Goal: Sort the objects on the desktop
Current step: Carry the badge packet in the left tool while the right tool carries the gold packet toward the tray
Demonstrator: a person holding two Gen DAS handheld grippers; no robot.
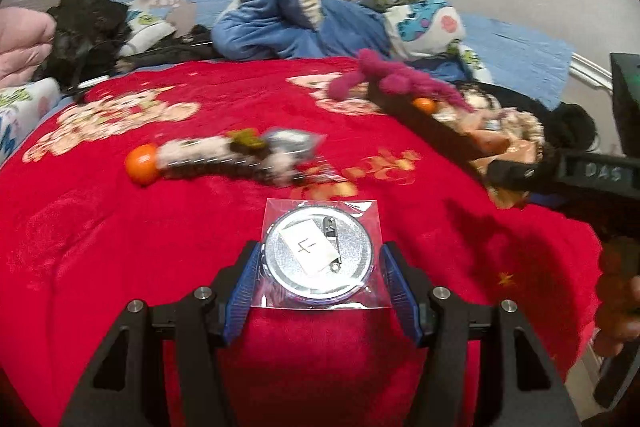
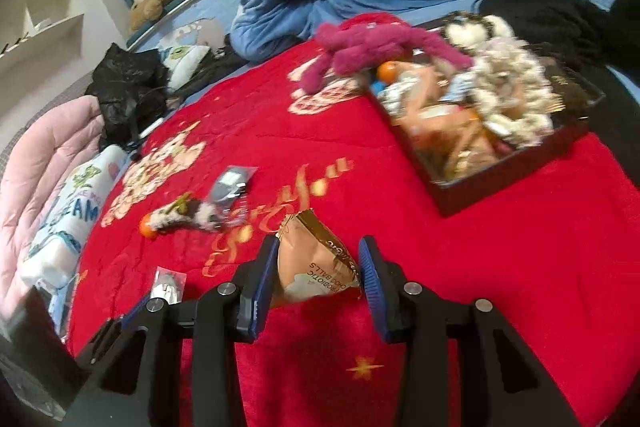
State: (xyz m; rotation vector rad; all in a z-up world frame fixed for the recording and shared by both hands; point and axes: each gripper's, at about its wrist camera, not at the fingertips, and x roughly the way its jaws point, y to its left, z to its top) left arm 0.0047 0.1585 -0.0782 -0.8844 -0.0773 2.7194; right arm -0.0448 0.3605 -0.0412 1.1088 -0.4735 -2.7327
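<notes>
Left gripper (image 1: 320,267): clamped on one round silver badge (image 1: 319,261) in a clear sleeve, above the red blanket (image 1: 120,247).
Right gripper (image 2: 318,283): clamped on one gold snack packet (image 2: 316,263), above the same blanket.
Oranges: one loose (image 1: 142,164), beside a fuzzy black-and-white item (image 1: 224,157); one in the black tray (image 2: 516,163).
Tray: one, heaped, magenta plush (image 2: 372,47) draped over its far edge.
Small foil packet (image 2: 232,185): one, loose, just beyond the fuzzy item.
</notes>
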